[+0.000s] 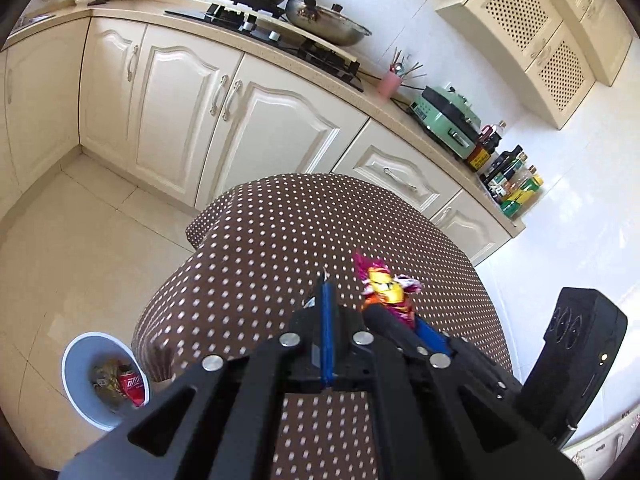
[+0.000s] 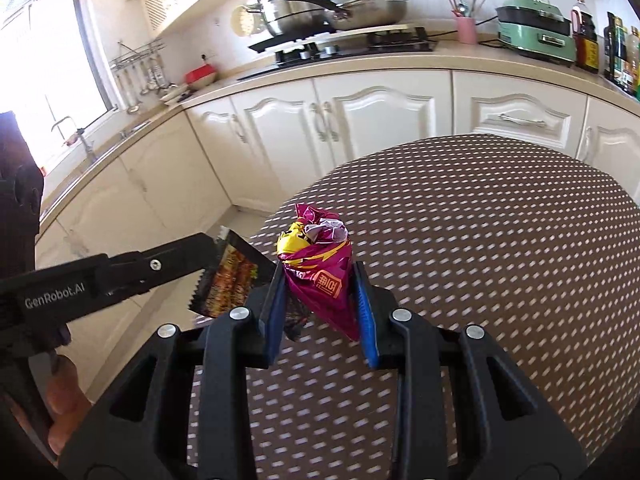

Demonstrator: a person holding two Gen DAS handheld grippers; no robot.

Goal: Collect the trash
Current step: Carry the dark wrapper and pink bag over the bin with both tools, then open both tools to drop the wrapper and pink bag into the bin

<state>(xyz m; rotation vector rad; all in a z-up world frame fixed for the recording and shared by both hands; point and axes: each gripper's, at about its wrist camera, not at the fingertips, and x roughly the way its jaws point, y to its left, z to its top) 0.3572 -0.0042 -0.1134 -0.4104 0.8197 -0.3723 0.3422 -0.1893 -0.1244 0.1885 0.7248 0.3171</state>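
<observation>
Our right tongs (image 2: 320, 304) are clamped on a crumpled purple bag (image 2: 320, 272) with a yellow patch and an orange label of Chinese characters; the bag hangs between the blue pads (image 2: 365, 312) just above the dotted worktop (image 2: 500, 260). Our left tongs (image 2: 214, 268), whose body reads "GenRobot.AI", are pressed together on a dark wrapper (image 2: 234, 280) with saw-tooth edges and a printed food picture; any writing on it is too small to read. From the left wrist we see that wrapper only edge-on, as a thin sliver above the closed blue pads (image 1: 328, 320). On the floor beside the worktop stands a white bin (image 1: 80, 392) holding a red can (image 1: 134, 386) with white Chinese lettering and other scraps.
</observation>
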